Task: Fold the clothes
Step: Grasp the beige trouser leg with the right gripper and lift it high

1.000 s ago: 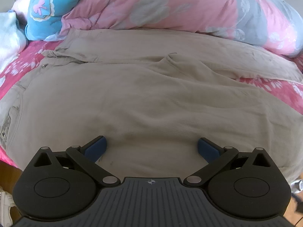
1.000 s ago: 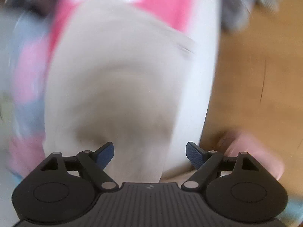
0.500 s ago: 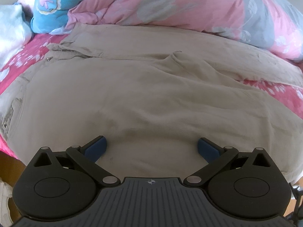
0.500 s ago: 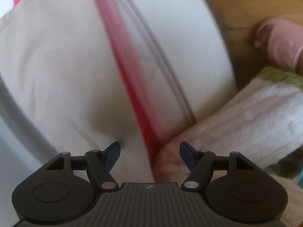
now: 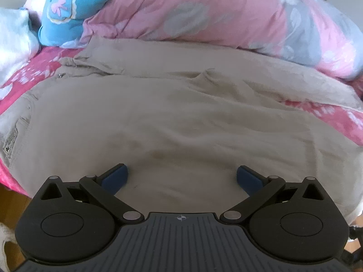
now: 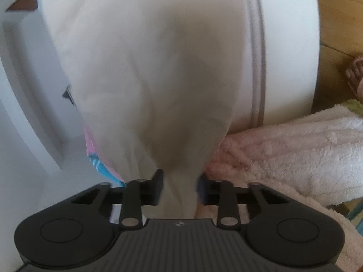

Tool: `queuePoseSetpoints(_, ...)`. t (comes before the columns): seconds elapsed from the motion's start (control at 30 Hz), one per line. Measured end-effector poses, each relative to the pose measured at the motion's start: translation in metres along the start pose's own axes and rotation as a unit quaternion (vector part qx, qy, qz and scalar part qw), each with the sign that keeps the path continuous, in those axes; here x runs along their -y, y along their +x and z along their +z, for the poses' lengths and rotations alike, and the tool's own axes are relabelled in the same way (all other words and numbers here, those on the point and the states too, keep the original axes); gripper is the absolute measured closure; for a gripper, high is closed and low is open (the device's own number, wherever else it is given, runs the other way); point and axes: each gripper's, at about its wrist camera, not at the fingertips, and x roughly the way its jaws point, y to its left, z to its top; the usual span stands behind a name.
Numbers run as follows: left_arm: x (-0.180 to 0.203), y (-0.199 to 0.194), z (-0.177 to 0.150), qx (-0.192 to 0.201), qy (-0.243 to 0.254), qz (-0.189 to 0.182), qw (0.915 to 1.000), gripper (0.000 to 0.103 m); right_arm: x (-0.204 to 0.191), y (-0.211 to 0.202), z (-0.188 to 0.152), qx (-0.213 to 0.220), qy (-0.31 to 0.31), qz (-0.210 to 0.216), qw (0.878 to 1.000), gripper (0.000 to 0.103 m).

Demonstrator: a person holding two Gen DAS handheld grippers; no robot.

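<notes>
1. The step in hand looks like the taking-hold before a fold: the beige jacket [image 5: 177, 117] lies spread flat on the bed, its collar and zip toward the far left, and its near edge hangs over the bed's side.
2. The right tongs [image 6: 180, 187] are closing, with a gathered bunch of the jacket's hanging cloth [image 6: 158, 79] between the two pads; the pads look to be touching the fabric on both sides, though blur makes the firmness of the grip hard to judge.
3. The left tongs [image 5: 181, 176] are released, jaws wide apart, poised above the jacket's near part with nothing between them.
4. The next move probably calls for the left tongs to pinch the jacket's near edge as well, so both can lift and carry that edge across toward the collar side.
5. The bed carries a pink floral sheet [image 5: 329, 115], showing to the right of the jacket.
6. Beyond the jacket lies a bunched pink and grey quilt [image 5: 226, 11], with a blue cushion [image 5: 65, 11] beyond the jacket's left end.
7. Below the hanging jacket edge are a fluffy pale pink garment [image 6: 295, 149], a wooden floor [image 6: 335, 22] and a person's bare toes [image 6: 356, 74].
</notes>
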Motion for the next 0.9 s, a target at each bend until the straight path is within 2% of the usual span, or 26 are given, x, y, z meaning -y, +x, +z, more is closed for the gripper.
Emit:
queuePoseSetpoints(0.13, -0.011, -0.018, -0.010, 0.044, -0.004, -0.040, 0.9982, 0.000, -0.015, 0.012, -0.008, -0.024, -0.020, -0.003, 1.000, 0.077)
queuePoseSetpoints(0.2, -0.020, -0.027, -0.015, 0.063, -0.014, -0.040, 0.9971, 0.000, -0.021, 0.020, -0.011, -0.033, -0.027, -0.008, 0.999, 0.077)
queuePoseSetpoints(0.37, -0.060, -0.044, -0.032, 0.096, -0.064, -0.006, 0.9933, 0.000, -0.032, 0.037, -0.018, -0.051, -0.035, -0.030, 0.998, 0.077)
queuePoseSetpoints(0.53, -0.103, -0.062, -0.058, 0.128, -0.108, 0.029, 0.9855, 0.002, -0.040, 0.045, -0.019, -0.045, -0.029, -0.049, 0.997, 0.077)
queuePoseSetpoints(0.77, -0.137, -0.056, -0.085, 0.109, -0.164, 0.067, 0.9781, 0.005, -0.055, 0.057, -0.022, -0.039, -0.047, -0.050, 0.997, 0.077)
queuePoseSetpoints(0.83, -0.142, -0.055, -0.089, 0.120, -0.186, 0.064, 0.9731, 0.005, -0.063, 0.062, -0.025, -0.040, -0.062, -0.057, 0.996, 0.077)
queuePoseSetpoints(0.9, -0.149, -0.055, -0.090, 0.137, -0.215, 0.044, 0.9659, 0.007, -0.073, 0.067, -0.028, -0.039, -0.079, -0.061, 0.994, 0.077)
